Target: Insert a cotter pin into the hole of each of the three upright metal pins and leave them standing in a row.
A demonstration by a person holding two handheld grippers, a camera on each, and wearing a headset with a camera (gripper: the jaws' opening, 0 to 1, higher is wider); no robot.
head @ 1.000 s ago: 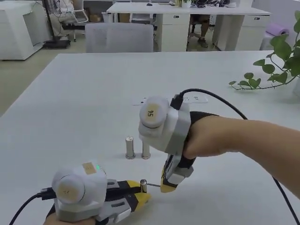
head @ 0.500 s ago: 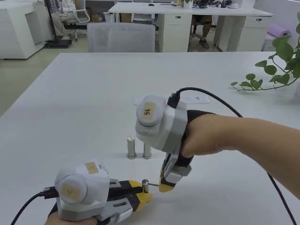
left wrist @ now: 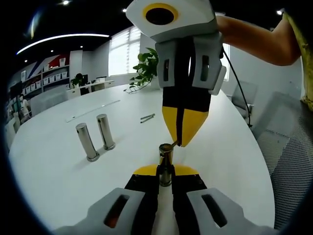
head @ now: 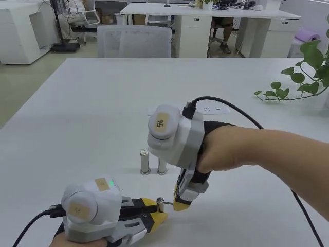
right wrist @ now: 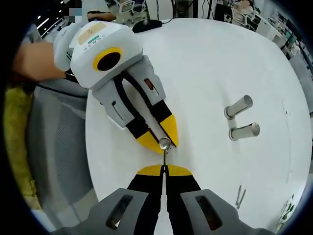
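Sitting at the lower left of the head view, the left gripper [head: 157, 215] points rightward across the white table [head: 92, 113], its yellow-tipped jaws closed on a short metal pin [head: 160, 203] that stands up between them; in the left gripper view that pin rises at the centre of the frame, just above the jaw tips, clamped low on its shaft. Just above and slightly left of it in the head view, two more metal pins [head: 153, 163] stand upright close beside each other on the table, apart from both grippers. To the right of the held pin a thin cotter pin [head: 168, 203] bridges the small gap to the right gripper [head: 180, 206], which comes down from the upper right with a hand around its body and a black cable [head: 231, 105] looping behind it. The right gripper's jaws are pinched together on the cotter pin; in the right gripper view the wire runs straight up from its tips to the top of the held pin and touches it there, though I cannot tell whether it has entered the hole. Low on the right of that view, spare cotter pins [right wrist: 239, 196] lie flat on the table, well apart from the work. At the far right edge of the head view a leafy plant [head: 303, 77] hangs over the table
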